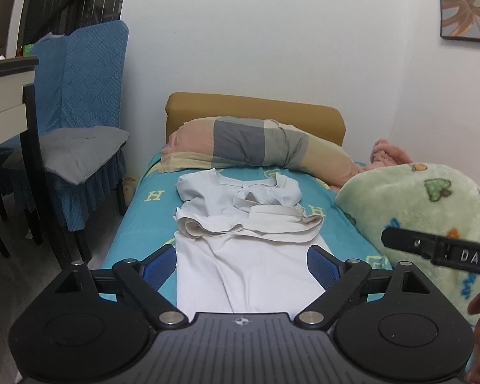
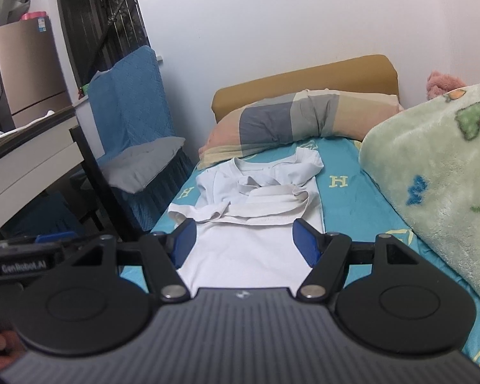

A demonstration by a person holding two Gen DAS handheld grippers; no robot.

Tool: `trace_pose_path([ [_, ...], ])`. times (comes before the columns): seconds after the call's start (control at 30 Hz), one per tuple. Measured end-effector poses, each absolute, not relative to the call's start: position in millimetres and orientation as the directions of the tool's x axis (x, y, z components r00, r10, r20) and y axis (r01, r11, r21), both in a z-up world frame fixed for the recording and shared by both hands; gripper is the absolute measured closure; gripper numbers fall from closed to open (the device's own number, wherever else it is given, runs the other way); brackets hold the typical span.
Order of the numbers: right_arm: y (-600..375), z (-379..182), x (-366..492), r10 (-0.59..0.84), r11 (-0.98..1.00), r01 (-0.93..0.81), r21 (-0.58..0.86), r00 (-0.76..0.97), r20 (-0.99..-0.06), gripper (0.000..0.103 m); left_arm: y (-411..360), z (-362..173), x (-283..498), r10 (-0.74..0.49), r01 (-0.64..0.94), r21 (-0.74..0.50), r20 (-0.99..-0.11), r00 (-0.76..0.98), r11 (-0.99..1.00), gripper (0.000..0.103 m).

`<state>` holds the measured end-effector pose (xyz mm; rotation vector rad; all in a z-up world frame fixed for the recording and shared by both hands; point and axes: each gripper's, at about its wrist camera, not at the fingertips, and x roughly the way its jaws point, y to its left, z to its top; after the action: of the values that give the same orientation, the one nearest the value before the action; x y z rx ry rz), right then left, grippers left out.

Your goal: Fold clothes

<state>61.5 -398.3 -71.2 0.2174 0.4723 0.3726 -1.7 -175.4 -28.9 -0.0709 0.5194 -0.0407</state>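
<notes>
Left claw [image 1: 241, 264] spread wide, right claw [image 2: 242, 240] likewise; both hover above shirt [image 1: 240, 249], gripping nothing.

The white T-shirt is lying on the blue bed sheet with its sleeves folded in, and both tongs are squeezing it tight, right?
Not quite. The white cotton T-shirt does lie on the turquoise bed sheet with sleeves folded in, but both wrist views show the left tongs and right tongs open, pads apart, squeezing nothing.

White T-shirt [image 1: 249, 265] lies flat lengthwise on the bed, collar toward twelve o'clock, sleeves folded inward across its chest.
</notes>
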Motion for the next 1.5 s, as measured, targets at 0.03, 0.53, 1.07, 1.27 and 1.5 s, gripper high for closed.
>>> trace_pose_path([
  [0.03,-398,-71,61,0.395,0.911,-0.297,0.286,0.826,-0.401,0.034,-176,-31,-1,-0.057,0.021,-0.078,-0.499,0.865,0.997,0.013],
  [0.53,-397,-83,71,0.383,0.913,-0.261,0.313,0.811,-0.442,0.034,-162,-46,13,-0.072,-0.008,-0.140,-0.558,0.827,0.990,0.011],
  [1.07,-439,-169,116,0.534,0.672,0.109,0.732,0.614,-0.582,0.034,-151,-83,35,-0.177,-0.074,-0.329,-0.669,0.722,0.941,0.010],
  [1.27,-443,-212,133,0.608,0.500,0.278,0.820,0.561,-0.561,0.038,-147,-109,50,-0.313,-0.110,-0.499,-0.684,0.659,0.859,0.010],
  [1.5,-443,-233,152,0.566,0.455,0.342,0.822,0.602,-0.563,0.059,-140,-160,88,-0.527,-0.190,-0.709,-0.651,0.547,0.679,0.010],
])
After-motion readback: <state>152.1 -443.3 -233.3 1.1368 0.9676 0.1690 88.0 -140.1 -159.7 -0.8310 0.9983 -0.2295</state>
